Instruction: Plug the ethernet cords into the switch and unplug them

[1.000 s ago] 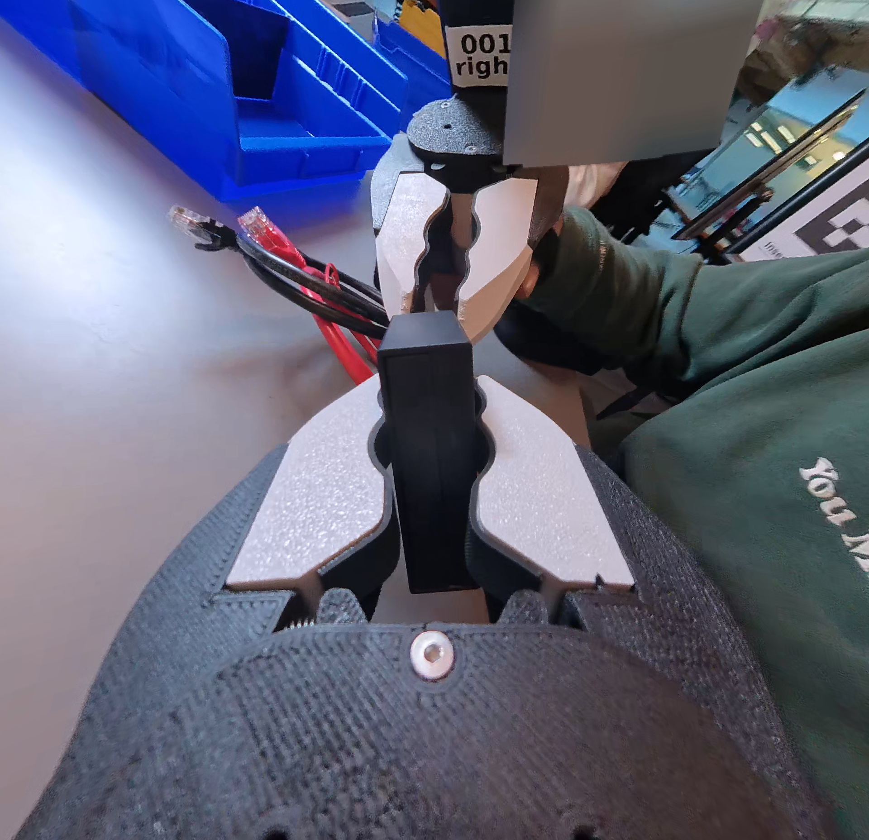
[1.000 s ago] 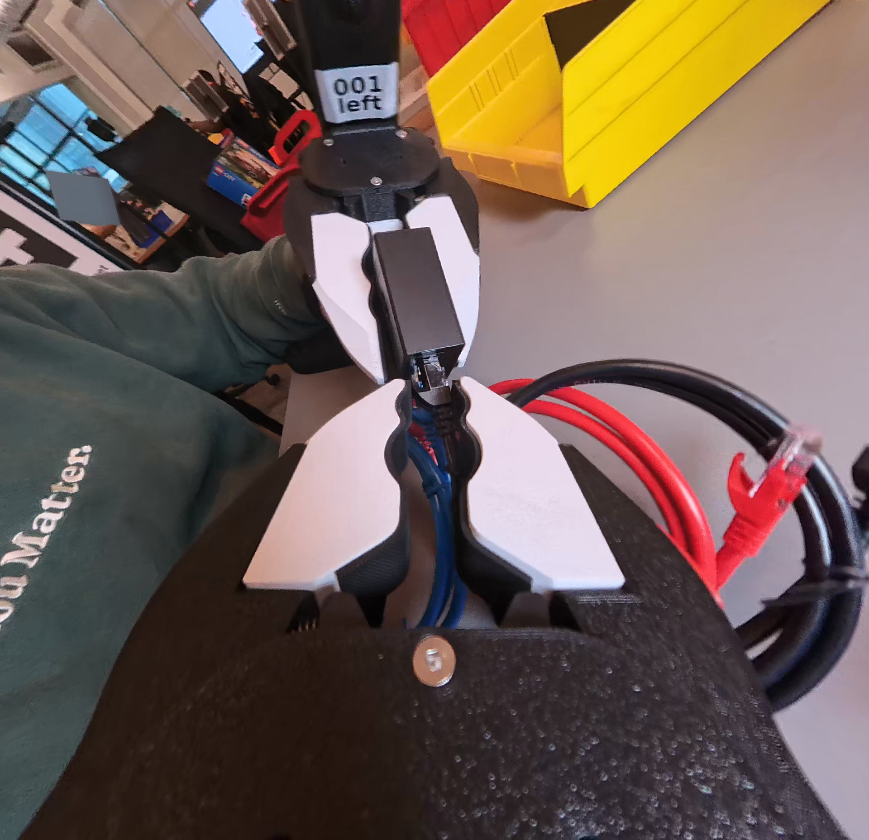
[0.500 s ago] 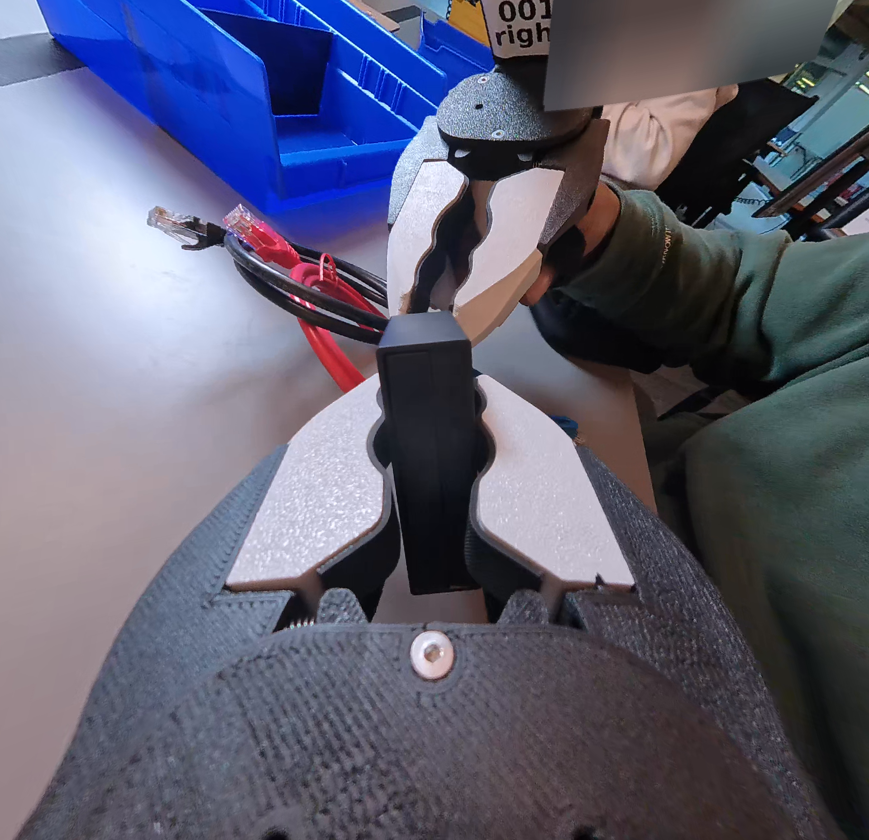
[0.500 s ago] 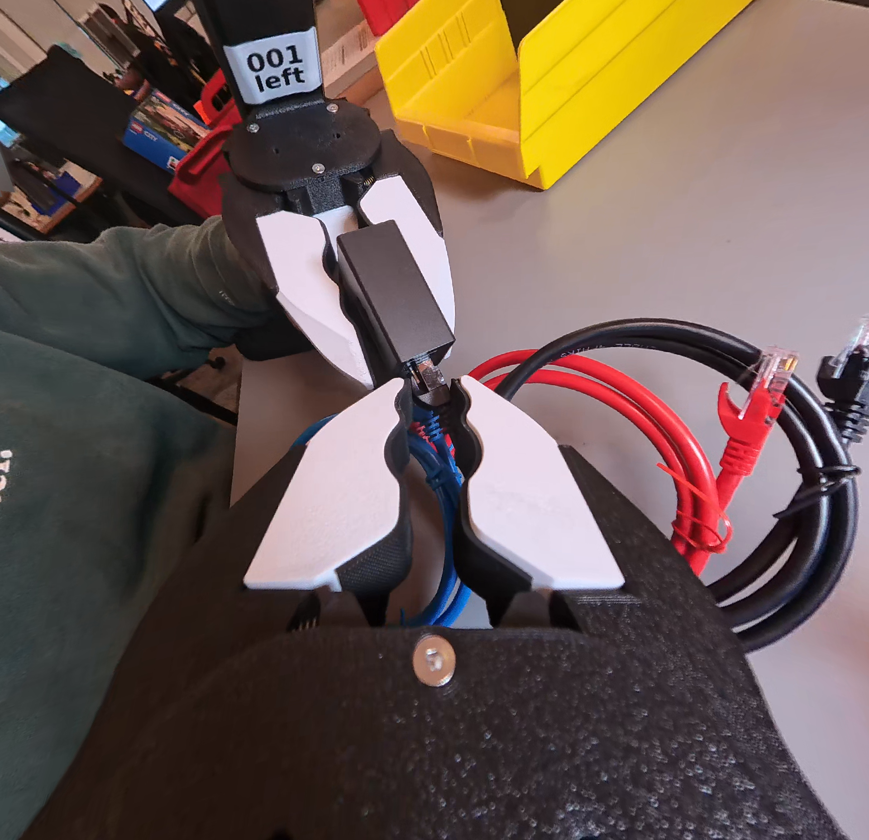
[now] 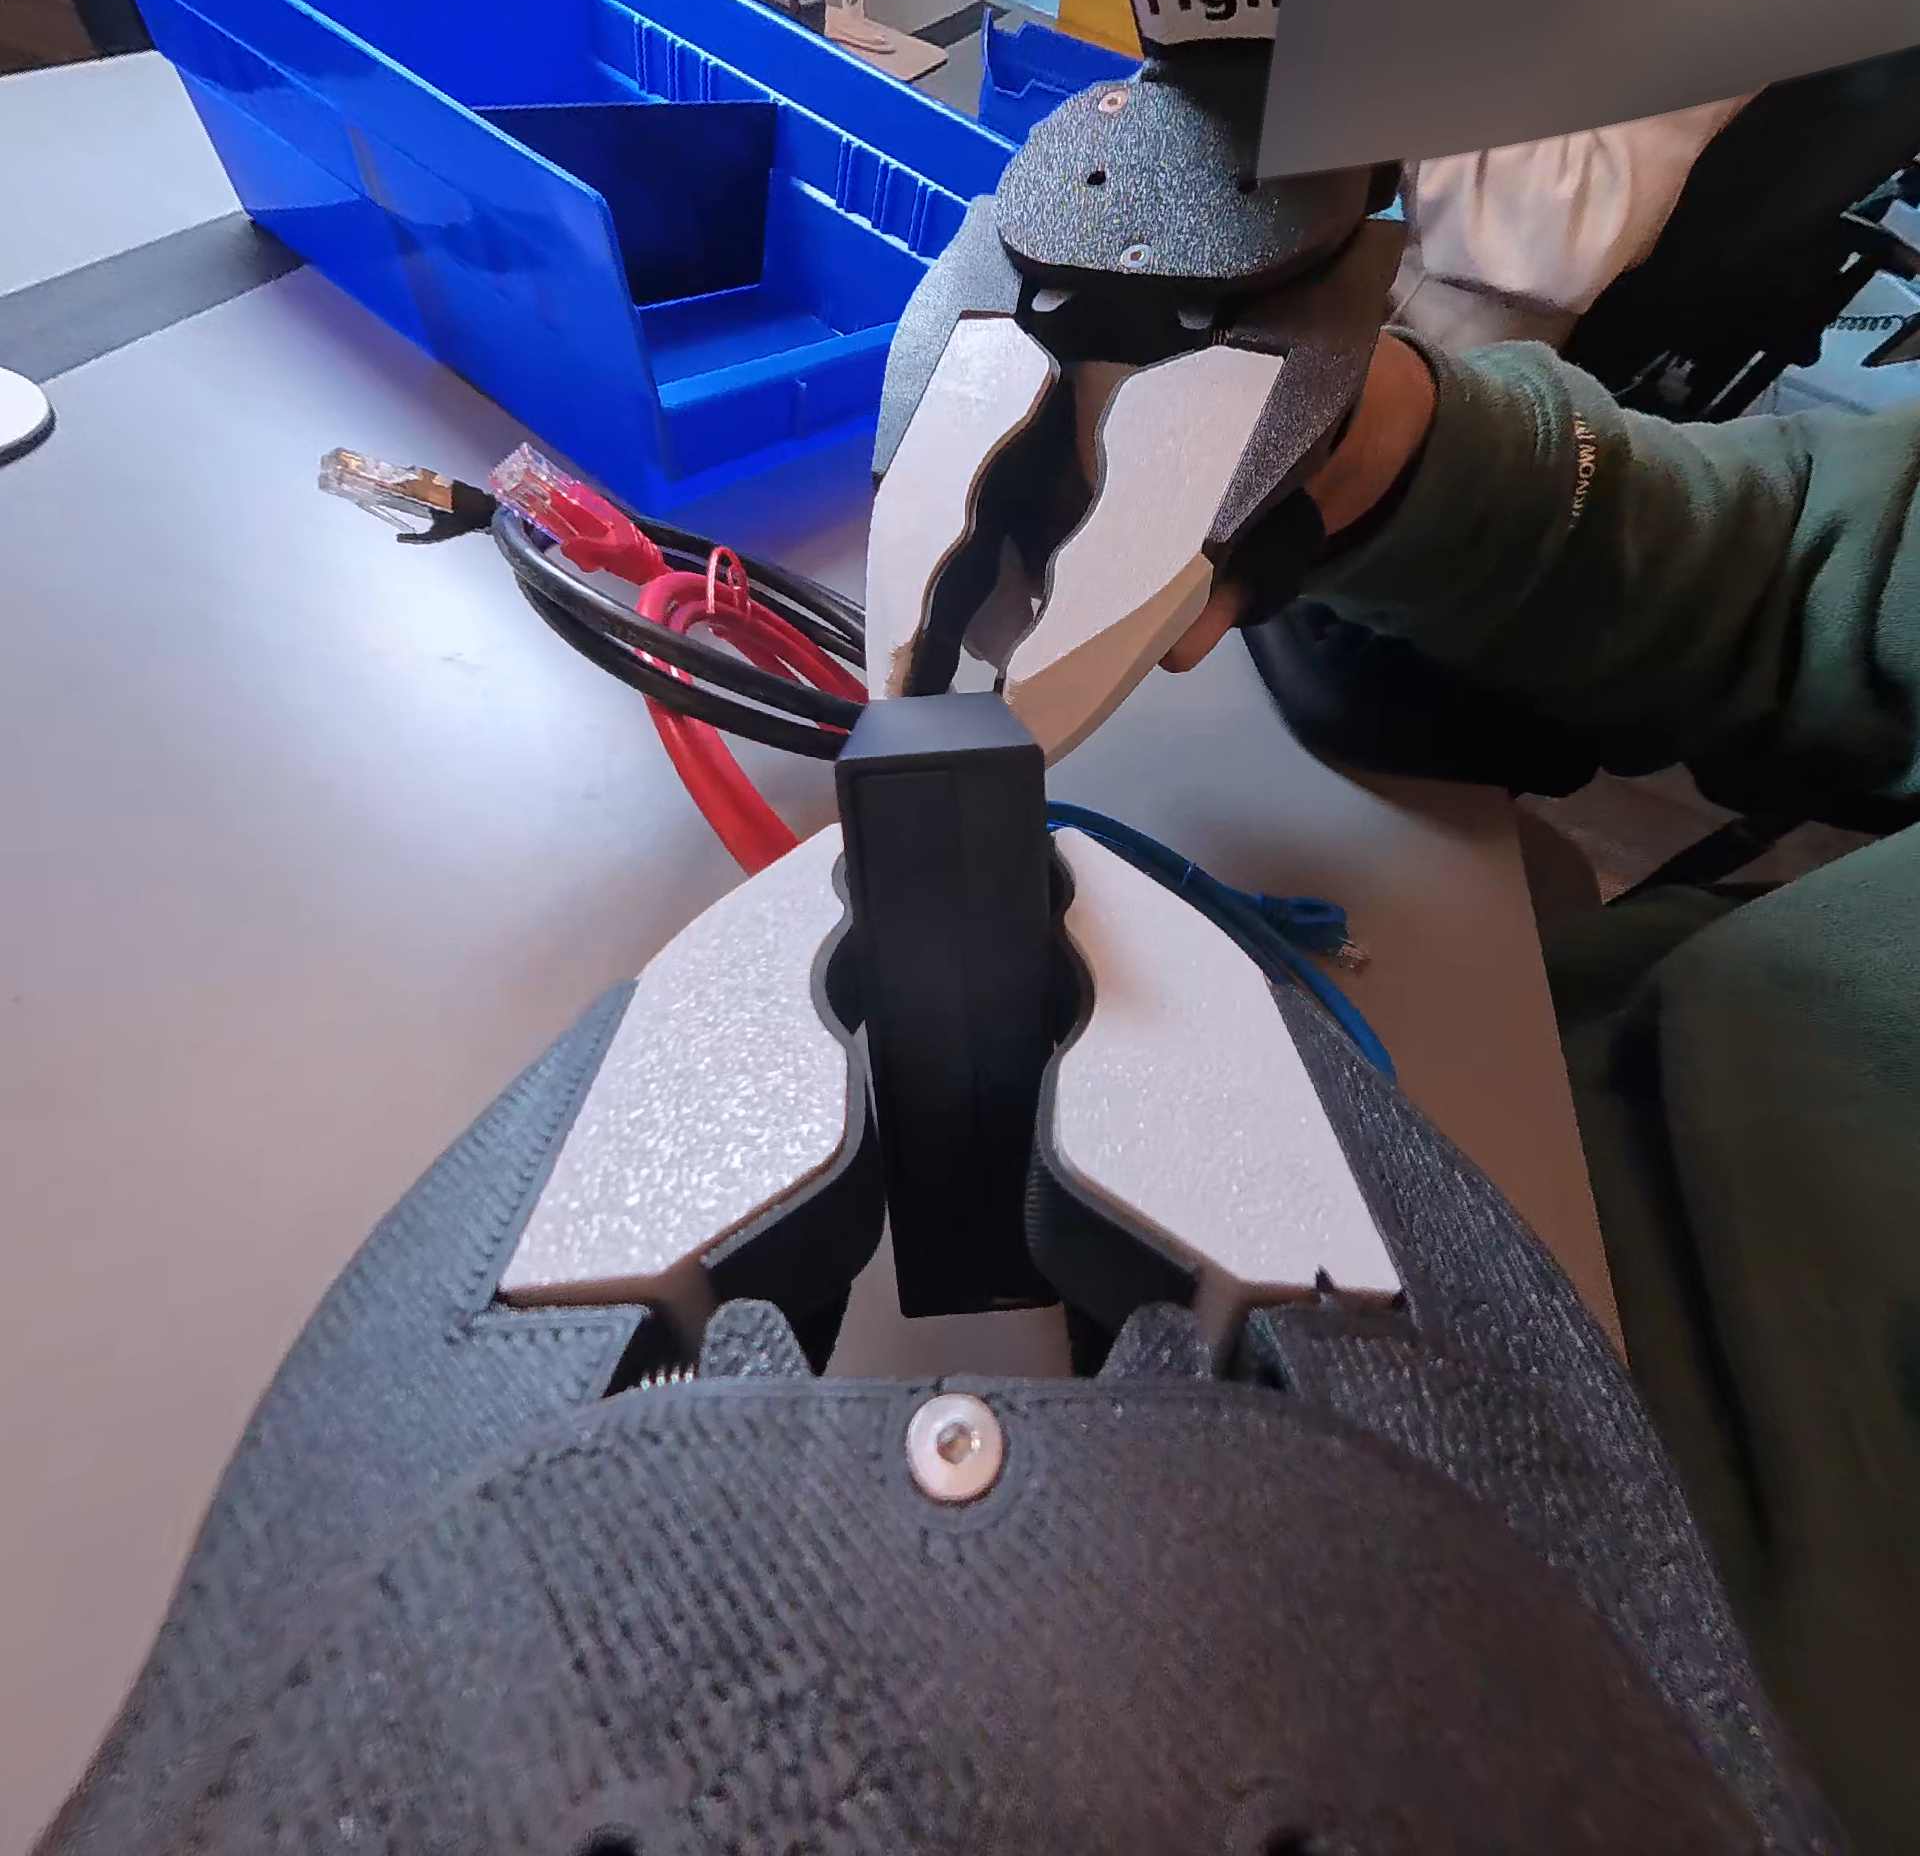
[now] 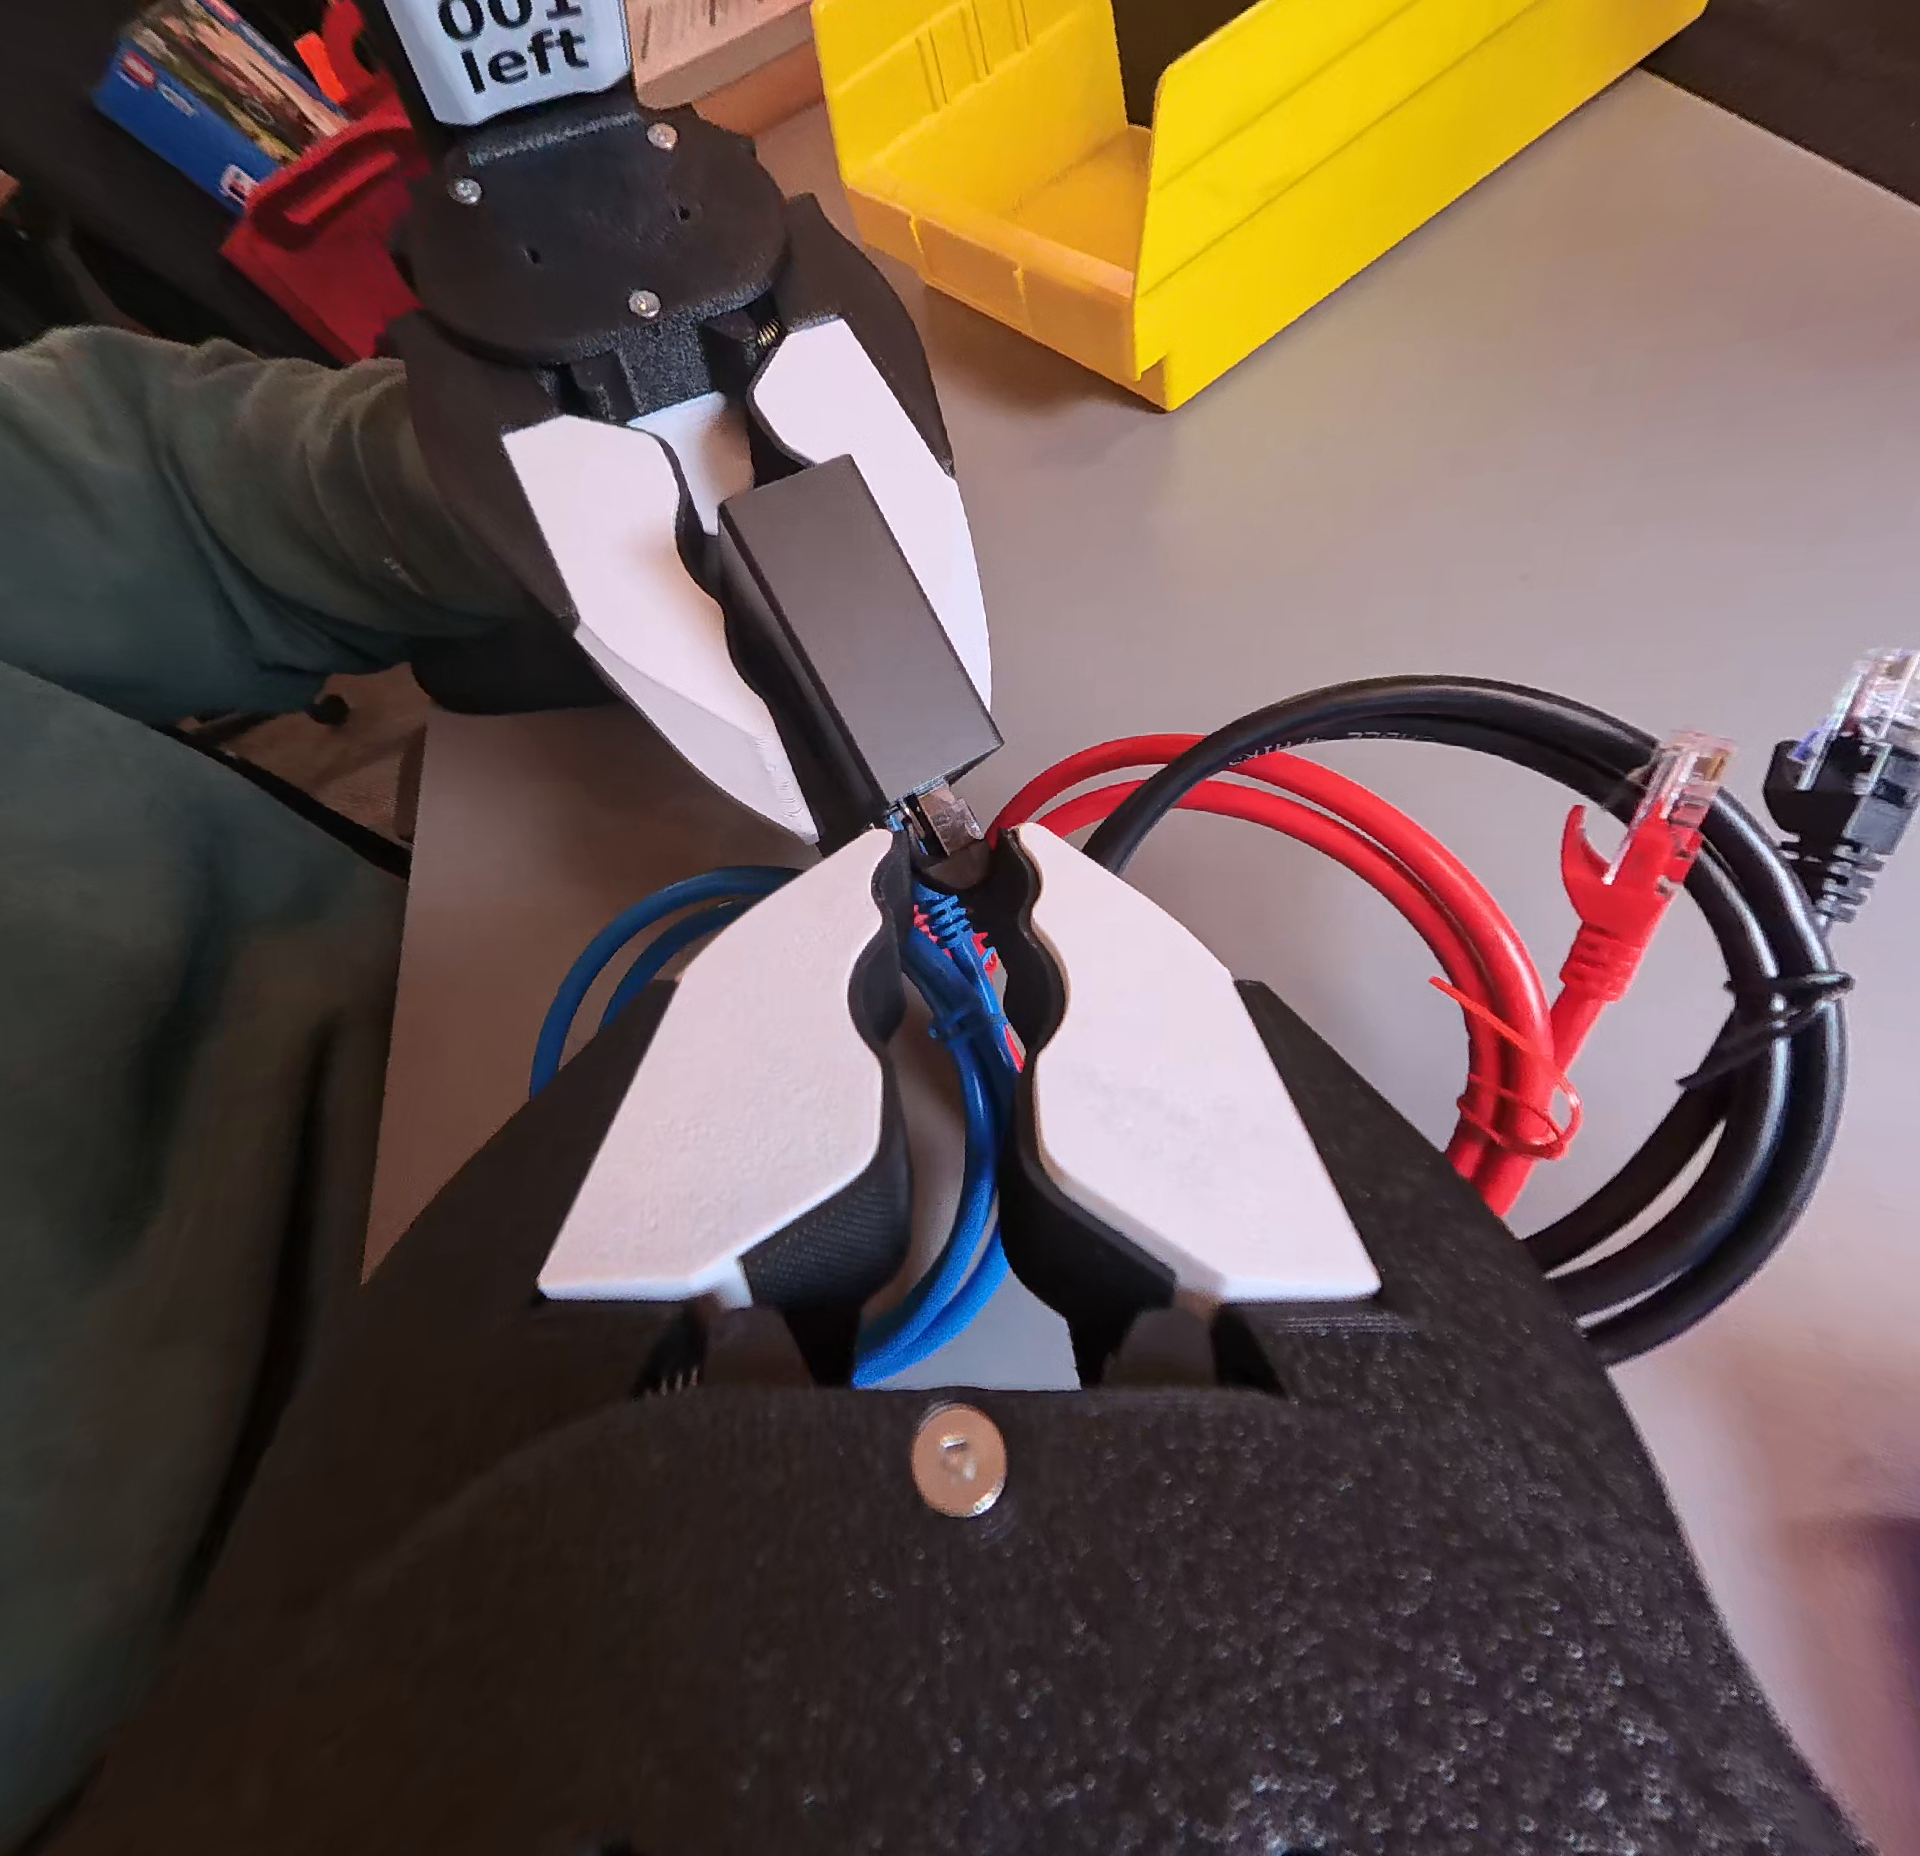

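Since a second ago, both hand-held grippers have lifted and tilted, so more of the grey tabletop shows around them, and the right one's fingers appear to have spread slightly.

From the left wrist view, the left hand-held gripper is clamped on a slim black switch, which stands lengthwise between its white fingers, its far end pointing forward. Directly opposite, tip to tip, is the right hand-held gripper, held by a hand in a dark green sleeve.

From the right wrist view, the right hand-held gripper has its fingertips closed around a plug that sits at the switch's open port; whether it is fully seated cannot be told. The plug's cord, dark at the tip, is hidden between the fingers, so its colour is uncertain. A blue cord runs back between these fingers and loops out to the left.

On the tabletop to the right lie a coiled red cord and a coiled black cord, each tied, with clear-tipped plugs free and close together. A yellow bin stands beyond them. In the left wrist view, a blue bin stands at the far side of the tabletop.
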Demonstrator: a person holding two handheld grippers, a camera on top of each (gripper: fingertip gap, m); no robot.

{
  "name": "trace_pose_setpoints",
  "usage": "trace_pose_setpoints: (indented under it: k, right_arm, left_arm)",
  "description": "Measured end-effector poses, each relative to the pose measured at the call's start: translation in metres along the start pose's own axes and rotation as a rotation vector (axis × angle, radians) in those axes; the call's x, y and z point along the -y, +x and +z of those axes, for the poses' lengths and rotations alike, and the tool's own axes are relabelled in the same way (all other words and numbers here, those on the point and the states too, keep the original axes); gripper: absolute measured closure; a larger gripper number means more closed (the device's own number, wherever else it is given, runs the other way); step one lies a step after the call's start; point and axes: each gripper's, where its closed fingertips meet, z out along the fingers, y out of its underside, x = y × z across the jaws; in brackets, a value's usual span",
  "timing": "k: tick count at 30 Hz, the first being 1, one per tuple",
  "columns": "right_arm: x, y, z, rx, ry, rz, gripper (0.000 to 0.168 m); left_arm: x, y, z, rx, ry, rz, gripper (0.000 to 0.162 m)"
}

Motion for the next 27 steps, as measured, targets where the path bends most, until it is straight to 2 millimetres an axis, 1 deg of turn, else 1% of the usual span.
trace_pose_setpoints:
  k: [8, 13, 17, 19, 23, 27]
  right_arm:
    - [-0.0003, -0.0014, -0.0011, -0.006, -0.002, -0.003, 0.153]
    - [0.0044, -0.0059, -0.0007, 0.036, 0.049, -0.008, 0.152]
    - [0.0011, -0.0064, 0.0021, 0.052, 0.036, -0.009, 0.149]
    - [0.0017, -0.0060, 0.0020, 0.047, 0.043, -0.013, 0.150]
    - [0.0061, -0.0063, -0.0010, 0.108, 0.098, 0.086, 0.150]
    - [0.0071, -0.0055, -0.0006, 0.118, 0.106, 0.115, 0.152]
  left_arm:
    - [0.0013, 0.0009, 0.0000, -0.048, 0.024, -0.031, 0.131]
    - [0.0024, 0.0018, -0.0026, -0.165, 0.061, -0.150, 0.131]
    - [0.0023, 0.0019, -0.0029, -0.178, 0.070, -0.170, 0.131]
    - [0.0022, 0.0020, -0.0031, -0.180, 0.072, -0.171, 0.131]
    - [0.0023, 0.0015, -0.0034, -0.174, 0.076, -0.168, 0.131]
    - [0.0028, 0.0008, -0.0038, -0.168, 0.081, -0.172, 0.131]
